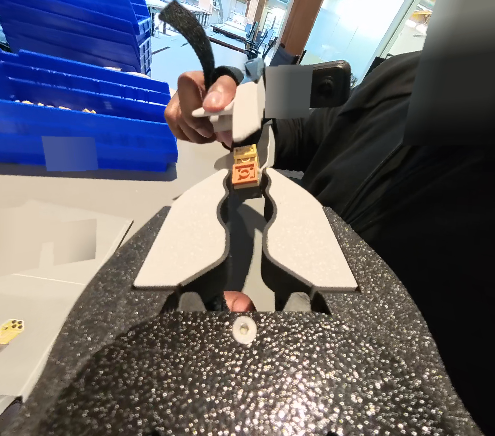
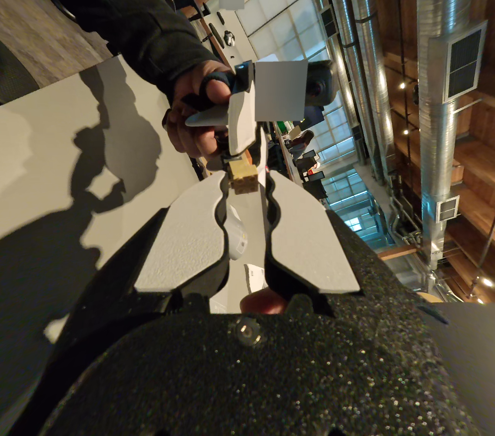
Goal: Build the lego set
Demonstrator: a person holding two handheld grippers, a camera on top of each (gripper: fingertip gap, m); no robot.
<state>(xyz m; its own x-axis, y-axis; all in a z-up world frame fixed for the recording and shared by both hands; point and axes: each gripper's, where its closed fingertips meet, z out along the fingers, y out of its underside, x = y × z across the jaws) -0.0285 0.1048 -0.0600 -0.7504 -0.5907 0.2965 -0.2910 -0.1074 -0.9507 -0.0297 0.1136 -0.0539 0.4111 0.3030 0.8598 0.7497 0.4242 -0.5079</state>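
In the left wrist view my left gripper (image 1: 245, 176) is shut on an orange brick (image 1: 245, 176), underside facing the camera, with a tan piece just below it. A yellow brick (image 1: 244, 152) joins it on the far side, and my right gripper (image 1: 242, 141) comes in from above, shut on that yellow brick. In the right wrist view my right gripper (image 2: 246, 178) is shut on the tan-yellow brick stack (image 2: 243, 179), and my left gripper (image 2: 237, 152) meets it tip to tip from the far side. The stack is held in the air above the grey table (image 2: 53, 141).
Stacked blue bins (image 1: 80, 115) holding small parts stand at the left. A white booklet (image 1: 67, 235) lies on the table, and a loose yellow brick (image 1: 9, 330) lies at the lower left edge. A person's black sleeve (image 1: 375, 155) fills the right. My left and right fingertips are right by each other.
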